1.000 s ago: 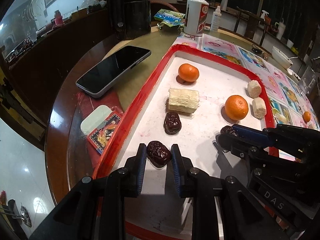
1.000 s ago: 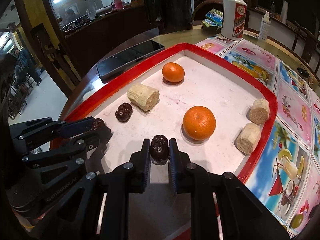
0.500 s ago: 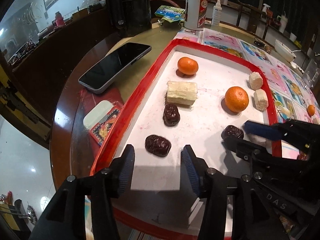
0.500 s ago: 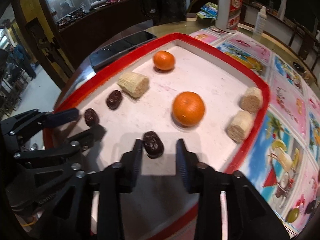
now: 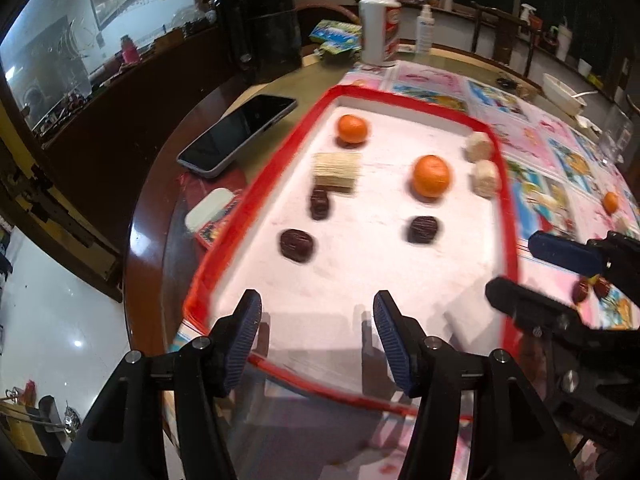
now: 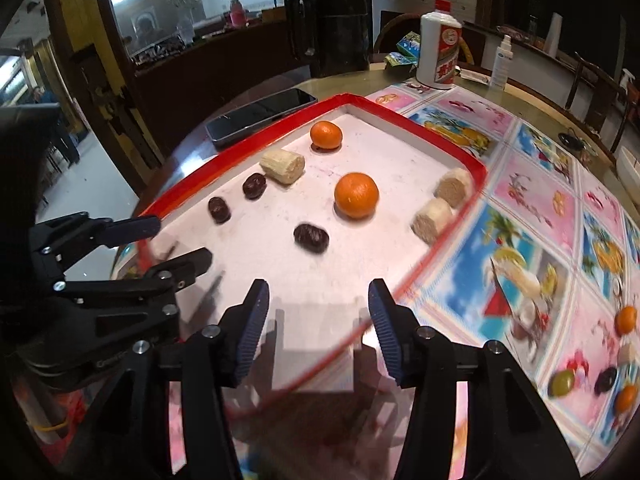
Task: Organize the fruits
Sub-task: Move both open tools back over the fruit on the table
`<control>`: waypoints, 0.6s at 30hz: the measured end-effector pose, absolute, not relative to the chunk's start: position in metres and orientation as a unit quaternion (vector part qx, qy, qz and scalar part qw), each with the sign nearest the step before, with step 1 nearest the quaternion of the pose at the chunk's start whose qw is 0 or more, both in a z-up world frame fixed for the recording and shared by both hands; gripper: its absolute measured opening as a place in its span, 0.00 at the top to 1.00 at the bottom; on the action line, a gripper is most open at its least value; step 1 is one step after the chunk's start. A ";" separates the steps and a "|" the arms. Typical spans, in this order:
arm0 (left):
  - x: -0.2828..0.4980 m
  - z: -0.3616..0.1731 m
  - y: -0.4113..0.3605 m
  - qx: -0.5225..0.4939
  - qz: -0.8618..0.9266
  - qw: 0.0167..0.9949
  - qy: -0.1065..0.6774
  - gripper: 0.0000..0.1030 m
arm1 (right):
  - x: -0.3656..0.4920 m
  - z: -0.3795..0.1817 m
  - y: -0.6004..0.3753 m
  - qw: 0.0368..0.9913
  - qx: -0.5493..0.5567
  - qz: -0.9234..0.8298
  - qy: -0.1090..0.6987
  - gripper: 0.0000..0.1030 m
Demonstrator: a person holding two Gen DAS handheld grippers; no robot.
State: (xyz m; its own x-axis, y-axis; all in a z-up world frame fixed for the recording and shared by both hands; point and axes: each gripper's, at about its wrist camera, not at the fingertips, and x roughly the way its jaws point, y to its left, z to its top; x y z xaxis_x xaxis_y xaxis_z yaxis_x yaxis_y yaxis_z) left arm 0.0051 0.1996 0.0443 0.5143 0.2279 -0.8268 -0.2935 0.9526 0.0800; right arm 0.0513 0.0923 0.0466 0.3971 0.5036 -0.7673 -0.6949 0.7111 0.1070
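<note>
I am looking at the table filling both views, its right part covered by a picture cloth. The red-rimmed tray is sitting across the middle of each frame, and both views are smearing with motion blur along its near rim.

My left gripper is hanging over the tray's near edge at the bottom of the left view, its fingers standing wide apart with nothing between them. My right gripper is showing the same at the bottom of the right view, fingers spread and empty, over the tray's near right corner.

Beyond the tray, a dark kettle and a white bottle are standing at the top of the left frame, and a phone is lying just left of the tray.

On the tray, one large orange is resting right of centre, with a smaller orange toward the far end. A pale cob piece is lying between them on the left, and two more cob pieces are sitting against the right rim. Three dates are lying apart from one another: one nearest my left fingers, one just below the cob piece, and one below the large orange.
</note>
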 end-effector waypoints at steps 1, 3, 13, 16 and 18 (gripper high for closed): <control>0.002 0.047 0.189 -0.032 0.143 0.872 0.467 0.43 | 0.047 0.047 0.084 0.827 -0.114 0.363 0.414 0.46; -0.001 0.050 0.172 -0.027 0.128 0.875 0.465 0.43 | 0.039 0.047 0.068 0.828 -0.111 0.362 0.415 0.45; 0.009 0.042 0.077 0.018 0.054 0.875 0.480 0.43 | 0.021 0.034 -0.053 0.848 -0.084 0.299 0.429 0.45; 0.017 0.036 0.057 0.023 0.039 0.871 0.489 0.43 | 0.024 0.029 -0.092 0.859 -0.068 0.268 0.430 0.45; 0.022 0.034 0.044 0.023 0.031 0.868 0.495 0.43 | 0.026 0.024 -0.121 0.866 -0.056 0.247 0.431 0.45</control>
